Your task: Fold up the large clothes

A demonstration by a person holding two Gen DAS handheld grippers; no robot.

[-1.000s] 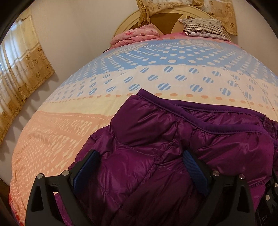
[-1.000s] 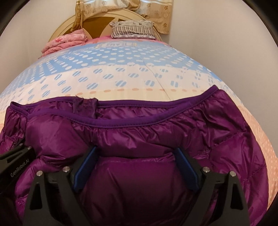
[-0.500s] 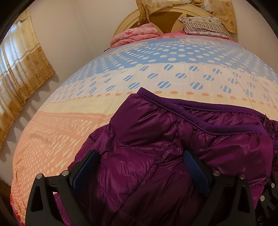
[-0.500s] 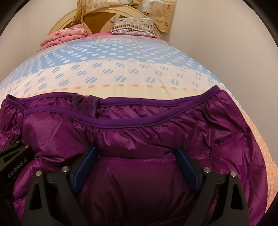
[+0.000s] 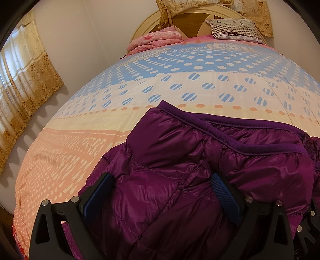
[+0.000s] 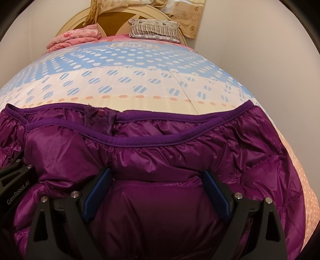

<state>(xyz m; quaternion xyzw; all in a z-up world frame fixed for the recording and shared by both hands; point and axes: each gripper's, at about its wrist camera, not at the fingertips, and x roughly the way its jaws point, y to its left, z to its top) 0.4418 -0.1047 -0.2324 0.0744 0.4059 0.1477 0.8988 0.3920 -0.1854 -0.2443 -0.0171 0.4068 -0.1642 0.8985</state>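
Curtain [image 5: 22, 84] fabric in gold hangs at the far left of the left wrist view, beside a pale wall. Next comes the bed [image 5: 80, 152], covered in a spread banded in peach, cream and blue with dots. On its near part lies the purple puffer jacket [image 5: 180, 180], quilted and shiny, with a darker purple binding along its far edge. The left tool [image 5: 160, 192] sits low over the jacket's left portion, its two blue-padded fingers [image 5: 98, 194] spread wide apart with puffy fabric bulging between them; the jaws stand open and pinch nothing. At the lower right edge of that view a black piece of the other tool shows.

In the right wrist view the jacket [image 6: 180, 160] stretches almost across the whole bed [image 6: 140, 94], its bound edge running from left to right with a small dark fabric piece near the left of centre. The right tool [image 6: 158, 190] hovers over the jacket's middle, fingers [image 6: 216, 194] likewise parted wide, not clamped on the cloth. The left tool's black body, marked with white lettering, shows at the left edge. At the head of the bed a folded pink blanket [image 6: 76, 38] lies to the left, a striped pillow [image 6: 154, 30] to the right, against a round cream headboard [image 6: 112, 18].
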